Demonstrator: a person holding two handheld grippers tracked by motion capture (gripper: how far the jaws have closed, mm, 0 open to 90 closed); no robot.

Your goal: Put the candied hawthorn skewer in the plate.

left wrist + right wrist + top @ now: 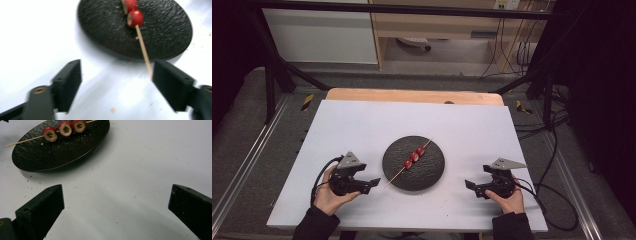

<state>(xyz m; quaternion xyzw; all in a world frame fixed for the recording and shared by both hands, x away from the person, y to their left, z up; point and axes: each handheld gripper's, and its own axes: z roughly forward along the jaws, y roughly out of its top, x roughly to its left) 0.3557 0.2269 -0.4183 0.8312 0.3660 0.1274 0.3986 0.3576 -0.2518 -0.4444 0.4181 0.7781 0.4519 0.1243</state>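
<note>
Nearest the person, the left gripper [373, 182] stands with its jaws spread wide and nothing between them, the bare end of the thin wooden skewer [143, 46] lying just inside one jaw without being gripped. The right gripper [468, 184] is likewise wide open and empty, well apart from the food. Beyond them, the skewer with three round red fruit slices [414, 156] rests across the round black textured plate [432, 172] on the white table sheet [362, 120]. The placing looks done; only drawing the hands away seems left.

thin wooden skewer [412, 161] with three red fruit rounds, flat and slantwise across the black plate [430, 175]
</note>
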